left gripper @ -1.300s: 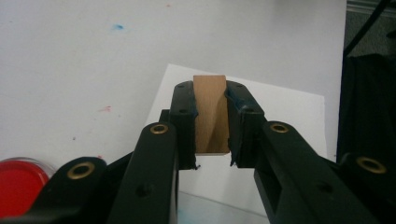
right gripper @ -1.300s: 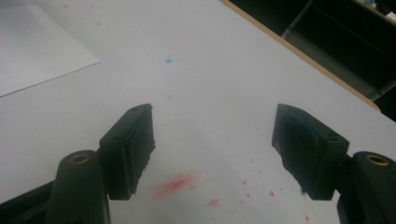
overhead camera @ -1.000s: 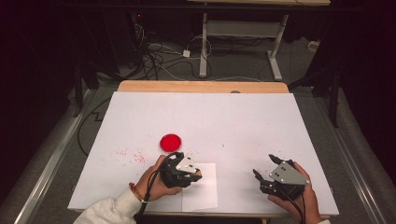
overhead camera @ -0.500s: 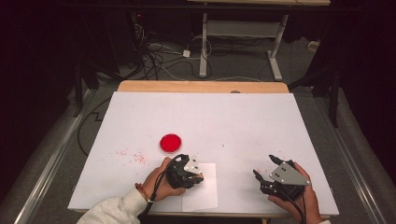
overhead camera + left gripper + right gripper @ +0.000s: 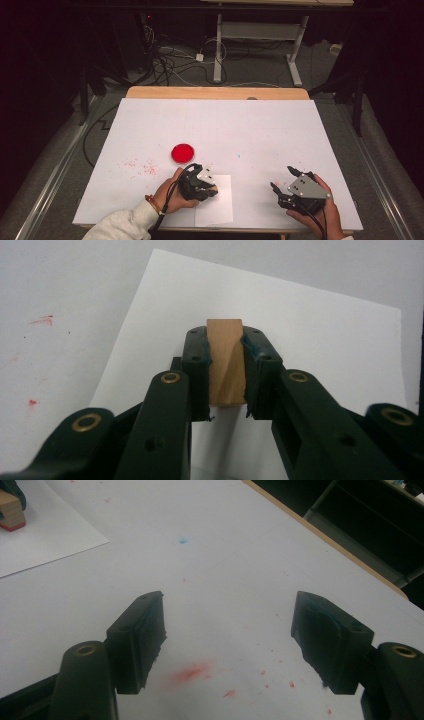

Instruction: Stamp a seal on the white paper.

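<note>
My left gripper (image 5: 226,338) is shut on a small wooden stamp block (image 5: 225,365), held just over a white paper sheet (image 5: 310,340). From above, this gripper (image 5: 209,187) is over the sheet (image 5: 220,207) near the table's front edge. A round red ink pad (image 5: 183,153) lies just beyond it, to the left. My right gripper (image 5: 230,610) is open above bare table with nothing between its fingers; from above it (image 5: 281,179) is at the front right. The right gripper view catches the block (image 5: 11,510) far off, its underside red.
The table (image 5: 250,130) has a white cover with red ink specks (image 5: 140,166) left of the pad and a red smear (image 5: 192,672) under my right gripper. A wooden strip (image 5: 215,93) edges the far side. Cables and a desk frame lie on the floor beyond.
My left gripper has shifted slightly to the right over the paper sheet, still holding the block. The right gripper has barely moved.
</note>
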### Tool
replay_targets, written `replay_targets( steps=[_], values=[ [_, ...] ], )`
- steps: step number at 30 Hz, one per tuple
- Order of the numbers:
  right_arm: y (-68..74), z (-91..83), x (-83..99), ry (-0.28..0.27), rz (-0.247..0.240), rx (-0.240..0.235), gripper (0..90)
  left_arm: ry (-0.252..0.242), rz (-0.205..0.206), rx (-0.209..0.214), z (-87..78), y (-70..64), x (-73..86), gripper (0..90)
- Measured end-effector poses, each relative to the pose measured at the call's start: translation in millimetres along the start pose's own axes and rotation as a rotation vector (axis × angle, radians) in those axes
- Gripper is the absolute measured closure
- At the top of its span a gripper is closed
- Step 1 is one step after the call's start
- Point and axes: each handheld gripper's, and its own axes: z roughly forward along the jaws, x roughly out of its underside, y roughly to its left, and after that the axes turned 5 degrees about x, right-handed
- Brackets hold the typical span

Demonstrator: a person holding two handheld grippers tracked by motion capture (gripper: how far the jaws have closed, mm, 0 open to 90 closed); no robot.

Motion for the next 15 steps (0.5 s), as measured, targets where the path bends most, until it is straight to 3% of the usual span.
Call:
replay_targets(
  steps=[15],
  values=[
    [-0.5, 0.1, 0.5, 0.001, -0.001, -0.001, 29.9, 0.001, -0.006, -0.001, 1.2, -0.3, 0.4, 73.3]
  ],
)
